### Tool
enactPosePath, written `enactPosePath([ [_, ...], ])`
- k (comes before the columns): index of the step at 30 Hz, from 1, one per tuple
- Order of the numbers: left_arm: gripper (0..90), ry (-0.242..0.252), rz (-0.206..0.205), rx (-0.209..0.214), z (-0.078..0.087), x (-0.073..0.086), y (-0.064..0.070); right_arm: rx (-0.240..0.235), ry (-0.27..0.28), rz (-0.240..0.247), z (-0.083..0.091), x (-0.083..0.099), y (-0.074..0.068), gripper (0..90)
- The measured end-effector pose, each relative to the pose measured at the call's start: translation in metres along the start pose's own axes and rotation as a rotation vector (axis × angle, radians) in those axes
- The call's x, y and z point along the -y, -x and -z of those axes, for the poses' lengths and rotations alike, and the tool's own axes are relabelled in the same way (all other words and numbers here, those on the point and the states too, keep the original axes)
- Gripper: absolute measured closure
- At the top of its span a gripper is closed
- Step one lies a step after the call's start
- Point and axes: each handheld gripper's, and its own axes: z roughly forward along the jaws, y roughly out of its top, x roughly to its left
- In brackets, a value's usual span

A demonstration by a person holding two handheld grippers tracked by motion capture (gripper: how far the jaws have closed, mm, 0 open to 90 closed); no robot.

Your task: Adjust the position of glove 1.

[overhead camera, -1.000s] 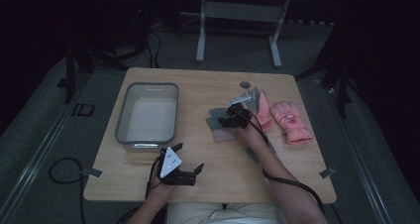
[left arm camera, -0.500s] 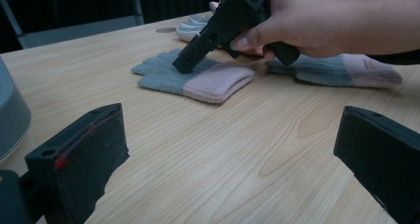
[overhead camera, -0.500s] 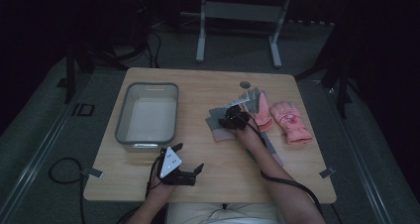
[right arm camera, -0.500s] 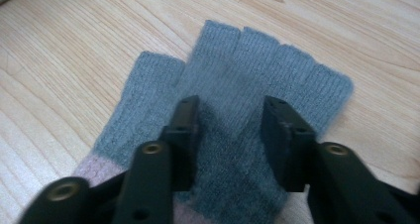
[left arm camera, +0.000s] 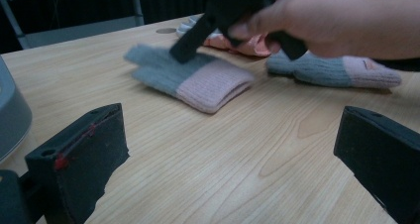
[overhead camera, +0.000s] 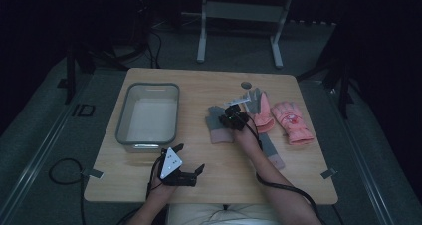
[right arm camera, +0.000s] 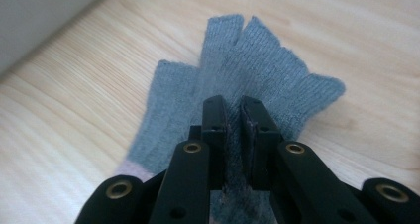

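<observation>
A grey knit glove with a pink cuff (overhead camera: 217, 122) (left arm camera: 193, 75) (right arm camera: 237, 80) lies flat in the middle of the table. My right gripper (overhead camera: 230, 118) (right arm camera: 233, 107) is down on its palm, jaws shut on a pinched fold of the grey knit. Its mate, a second grey glove with a pink cuff (overhead camera: 271, 150) (left arm camera: 337, 70), lies under my right forearm. Two pink gloves (overhead camera: 291, 121) sit to the right, one (overhead camera: 260, 110) showing a grey palm. My left gripper (overhead camera: 185, 171) (left arm camera: 233, 149) rests open near the front edge, nothing between its jaws.
A clear grey-rimmed bin (overhead camera: 122, 120) stands at the table's left, its wall (left arm camera: 10, 115) close to my left gripper. A round hole (overhead camera: 246, 84) is in the tabletop at the back. Bare wood (overhead camera: 214, 170) lies between the two grippers.
My right gripper has shifted slightly left and down onto the grey glove. The left gripper has stayed still.
</observation>
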Motion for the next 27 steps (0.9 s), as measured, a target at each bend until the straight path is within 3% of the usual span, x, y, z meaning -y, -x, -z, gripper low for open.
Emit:
enactPosePath([
  [7, 0.0, 0.001, -0.004, -0.003, 0.000, 0.000, 0.000, 0.008, 0.082, -0.018, 0.043, -0.013, -0.017, 82.2],
  [13, 0.0, -0.002, -0.006, -0.004, 0.000, 0.000, 0.001, 0.014, 0.149, -0.031, 0.081, -0.012, -0.037, 82.2],
  [19, 0.0, -0.002, -0.007, -0.005, 0.000, 0.000, 0.001, 0.015, 0.184, -0.048, 0.101, 0.000, -0.051, 82.3],
  [22, 0.0, 0.000, -0.005, -0.006, 0.000, 0.000, 0.001, 0.002, 0.191, -0.068, 0.110, 0.016, -0.061, 82.3],
  [27, 0.0, -0.001, -0.009, -0.007, 0.000, 0.000, 0.001, -0.018, 0.153, -0.095, 0.107, 0.043, -0.070, 82.3],
])
